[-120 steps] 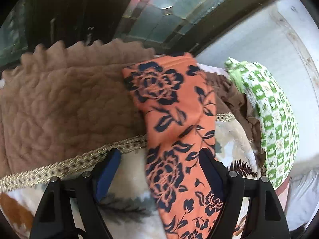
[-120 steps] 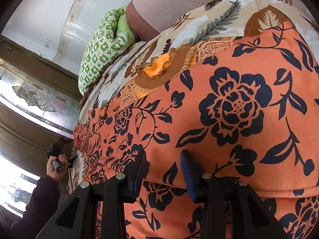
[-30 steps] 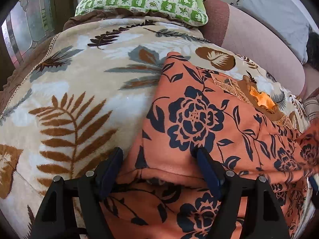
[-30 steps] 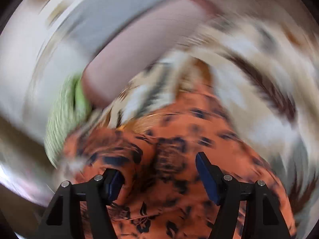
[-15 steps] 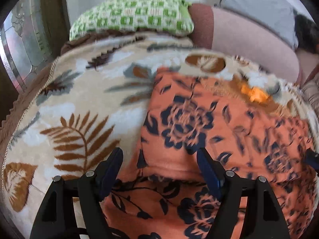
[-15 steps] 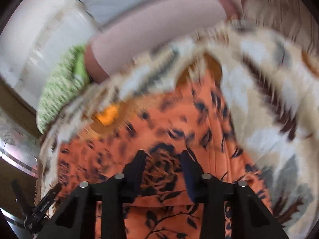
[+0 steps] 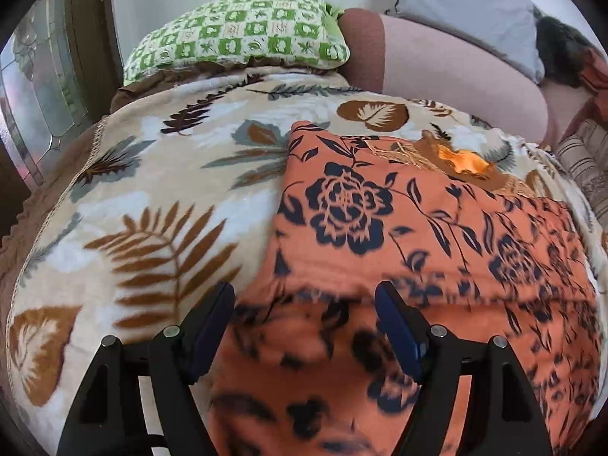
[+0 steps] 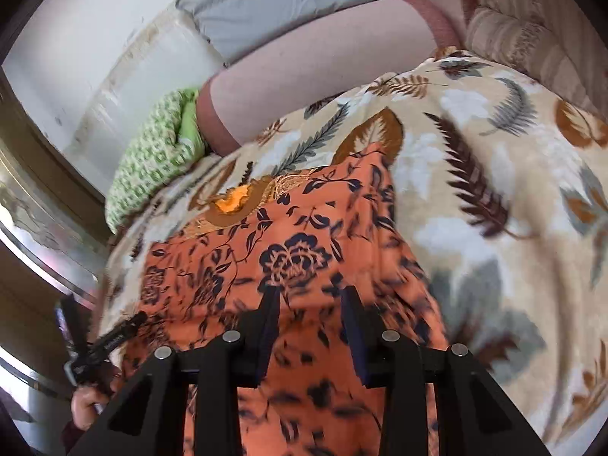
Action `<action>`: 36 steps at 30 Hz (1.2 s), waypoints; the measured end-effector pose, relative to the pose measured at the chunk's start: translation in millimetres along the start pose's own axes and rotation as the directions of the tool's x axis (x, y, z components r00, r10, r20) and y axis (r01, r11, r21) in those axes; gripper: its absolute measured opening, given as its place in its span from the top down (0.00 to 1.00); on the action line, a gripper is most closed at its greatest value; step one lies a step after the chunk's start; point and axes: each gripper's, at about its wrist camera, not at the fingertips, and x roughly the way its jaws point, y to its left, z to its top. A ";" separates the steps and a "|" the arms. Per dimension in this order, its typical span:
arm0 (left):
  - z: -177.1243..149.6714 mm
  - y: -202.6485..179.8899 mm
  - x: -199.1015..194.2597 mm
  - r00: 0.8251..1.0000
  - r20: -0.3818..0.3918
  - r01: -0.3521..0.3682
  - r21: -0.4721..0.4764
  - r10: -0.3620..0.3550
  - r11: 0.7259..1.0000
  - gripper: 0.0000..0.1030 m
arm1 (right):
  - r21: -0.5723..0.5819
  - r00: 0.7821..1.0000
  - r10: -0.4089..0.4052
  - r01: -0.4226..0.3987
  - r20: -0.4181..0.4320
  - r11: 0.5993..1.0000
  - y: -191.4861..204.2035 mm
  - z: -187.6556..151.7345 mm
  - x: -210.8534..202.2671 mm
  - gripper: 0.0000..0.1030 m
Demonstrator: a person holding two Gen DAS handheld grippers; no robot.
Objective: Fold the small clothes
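The orange dress [image 8: 288, 266] stretched lengthwise away toward the green pillow [image 8: 152, 167]; the right gripper [image 8: 309, 304] pinched its near edge, while the left gripper [image 7: 304, 304] straddled it, jaws wide.

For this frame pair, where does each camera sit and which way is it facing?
Left wrist: on the left claw, angled down at the orange floral garment on the leaf-print blanket; only its own fingers show.
Right wrist: on the right claw, angled down at the same garment; its fingers, the left claw and a hand show.
Shared: garment, blanket, green pillow.
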 end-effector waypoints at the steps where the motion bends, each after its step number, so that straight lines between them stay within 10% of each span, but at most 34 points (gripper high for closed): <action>1: -4.6 3.7 -6.7 1.000 0.002 0.009 -0.011 -0.009 1.000 0.25 | 0.009 1.000 0.010 -0.010 0.005 1.000 -5.0 -1.3 -5.5 0.46; 3: -14.3 12.1 -20.4 1.000 0.007 0.010 -0.040 -0.010 0.999 0.25 | 0.025 0.999 0.013 -0.014 0.030 1.000 -17.2 -10.6 -22.9 0.24; 16: -133.8 71.6 -104.2 0.996 -0.089 -0.016 -0.261 -0.007 0.965 0.25 | 0.094 0.984 0.123 -0.111 -0.132 0.989 -59.3 -73.8 -47.6 0.24; 26: -160.8 58.1 -97.5 0.984 -0.176 -0.015 -0.167 -0.015 0.986 0.27 | 0.108 0.975 0.143 -0.125 -0.168 0.986 -70.7 -88.5 -57.9 0.24; 32: -159.3 62.2 -91.2 0.969 -0.203 0.102 -0.180 -0.138 0.978 0.77 | 0.155 0.975 0.140 -0.113 -0.171 0.981 -83.1 -91.9 -57.8 0.24; 36: -161.3 60.9 -95.6 0.961 -0.203 0.147 -0.197 -0.188 0.969 0.81 | 0.126 0.971 0.117 -0.092 -0.208 0.988 -76.2 -95.7 -53.9 0.24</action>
